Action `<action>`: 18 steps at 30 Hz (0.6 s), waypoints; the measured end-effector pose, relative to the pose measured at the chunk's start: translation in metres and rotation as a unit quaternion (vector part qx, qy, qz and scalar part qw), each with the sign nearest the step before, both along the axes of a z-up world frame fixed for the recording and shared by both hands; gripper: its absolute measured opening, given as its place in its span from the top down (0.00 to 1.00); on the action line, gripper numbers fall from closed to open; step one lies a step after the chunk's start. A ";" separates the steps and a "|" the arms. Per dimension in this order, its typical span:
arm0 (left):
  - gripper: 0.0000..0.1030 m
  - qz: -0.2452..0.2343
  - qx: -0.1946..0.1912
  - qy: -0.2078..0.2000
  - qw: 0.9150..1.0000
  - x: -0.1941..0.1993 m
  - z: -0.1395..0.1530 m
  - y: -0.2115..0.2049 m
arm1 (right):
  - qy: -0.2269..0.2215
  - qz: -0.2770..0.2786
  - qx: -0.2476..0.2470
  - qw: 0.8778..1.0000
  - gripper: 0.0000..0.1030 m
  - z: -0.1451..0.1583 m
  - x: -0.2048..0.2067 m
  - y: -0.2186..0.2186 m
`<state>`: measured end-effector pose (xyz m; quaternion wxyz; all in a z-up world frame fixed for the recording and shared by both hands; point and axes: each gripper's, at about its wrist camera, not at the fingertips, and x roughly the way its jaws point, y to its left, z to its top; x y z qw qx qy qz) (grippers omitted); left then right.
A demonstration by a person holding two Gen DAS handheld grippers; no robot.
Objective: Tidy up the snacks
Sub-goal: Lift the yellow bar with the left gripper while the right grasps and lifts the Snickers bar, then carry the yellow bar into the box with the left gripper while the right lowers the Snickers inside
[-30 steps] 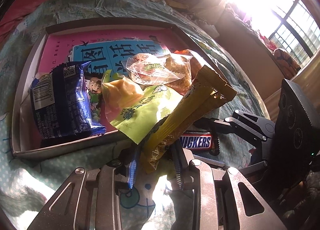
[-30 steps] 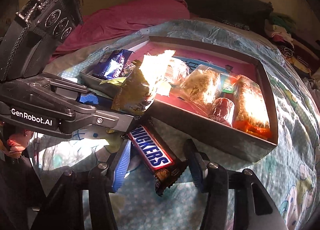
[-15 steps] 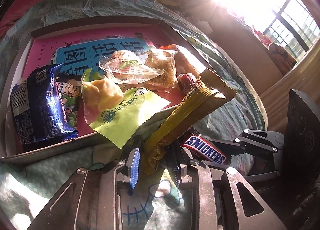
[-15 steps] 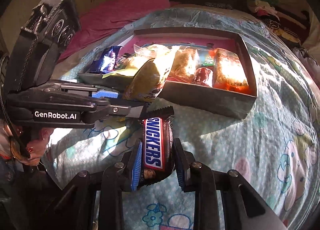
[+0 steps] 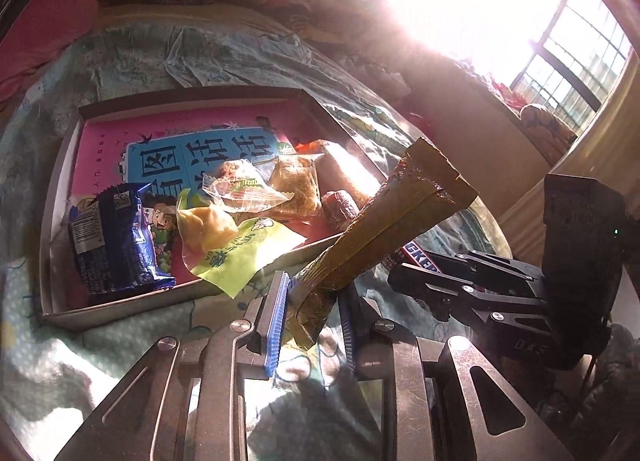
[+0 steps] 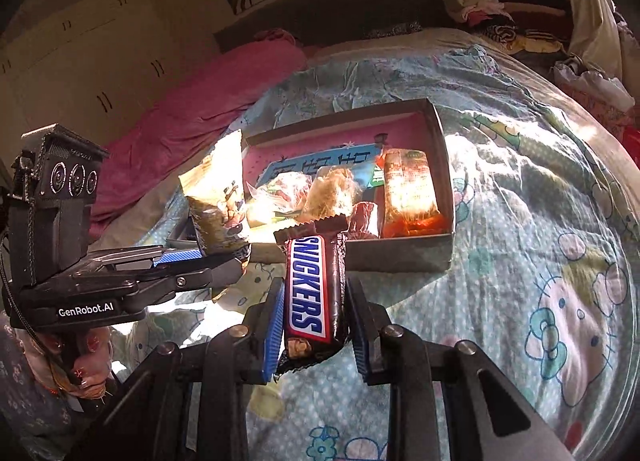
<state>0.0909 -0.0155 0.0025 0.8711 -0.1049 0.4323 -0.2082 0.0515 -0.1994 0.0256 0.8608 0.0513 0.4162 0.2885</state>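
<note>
My left gripper (image 5: 314, 293) is shut on the lower end of a long golden snack packet (image 5: 400, 213), which sticks up over the near edge of the cardboard box (image 5: 120, 309). My right gripper (image 6: 316, 301) is shut on a Snickers bar (image 6: 312, 285), held lengthwise above the bedspread just in front of the box (image 6: 400, 253). In the right wrist view the left gripper (image 6: 236, 261) and its golden packet (image 6: 218, 197) are at the left. The box holds a blue packet (image 5: 112, 237), a yellow-green packet (image 5: 236, 253), clear wrapped snacks (image 5: 240, 189) and an orange packet (image 6: 408, 189).
The box lies on a bed with a cartoon-cat bedspread (image 6: 560, 301). A pink blanket (image 6: 208, 101) lies behind it and a pile of clothes (image 6: 500, 21) at the far right. A person's hand (image 6: 84, 361) grips the left handle. Strong glare comes from the window (image 5: 572, 57).
The right gripper closed on the Snickers bar, lifted it off the bedspread and rolled it to point away from me. The left gripper rose with the golden packet.
</note>
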 end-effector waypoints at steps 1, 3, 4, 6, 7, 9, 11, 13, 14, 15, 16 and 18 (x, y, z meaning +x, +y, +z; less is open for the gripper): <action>0.76 0.004 0.001 -0.006 1.000 -0.001 0.005 0.002 | -0.004 -0.001 0.002 1.000 0.71 0.003 0.000 0.001; 0.76 0.013 0.002 -0.016 1.000 -0.005 0.013 0.007 | -0.011 -0.002 0.008 1.000 0.71 0.009 0.001 0.003; 0.76 0.019 0.001 -0.019 1.000 -0.005 0.017 0.010 | -0.015 -0.002 0.009 1.000 0.71 0.011 0.002 0.004; 0.76 0.031 -0.005 -0.024 0.999 -0.006 0.023 0.019 | -0.020 -0.006 0.012 1.000 0.71 0.015 0.003 0.004; 0.76 0.038 -0.005 -0.025 0.999 -0.006 0.025 0.023 | -0.022 -0.008 0.014 1.000 0.71 0.017 0.004 0.004; 0.76 0.053 -0.006 -0.026 0.998 -0.004 0.028 0.033 | -0.029 -0.011 0.015 0.999 0.71 0.020 0.007 0.005; 0.76 0.067 -0.006 -0.024 0.997 -0.003 0.030 0.042 | -0.036 -0.014 0.014 0.999 0.71 0.024 0.008 0.005; 0.76 0.083 -0.002 -0.021 0.996 0.002 0.028 0.050 | -0.041 -0.016 0.015 0.999 0.71 0.027 0.010 0.005; 0.76 0.089 -0.003 -0.020 0.996 0.003 0.028 0.054 | -0.043 -0.017 0.017 0.999 0.71 0.028 0.010 0.005; 0.76 0.095 -0.003 -0.018 0.995 0.005 0.028 0.058 | -0.044 -0.018 0.018 0.999 0.71 0.029 0.011 0.005; 0.76 0.101 -0.002 -0.017 0.995 0.006 0.027 0.062 | -0.046 -0.018 0.019 0.999 0.71 0.031 0.012 0.005; 0.76 0.113 0.001 -0.019 0.993 0.007 0.026 0.068 | -0.051 -0.019 0.017 0.998 0.71 0.033 0.013 0.007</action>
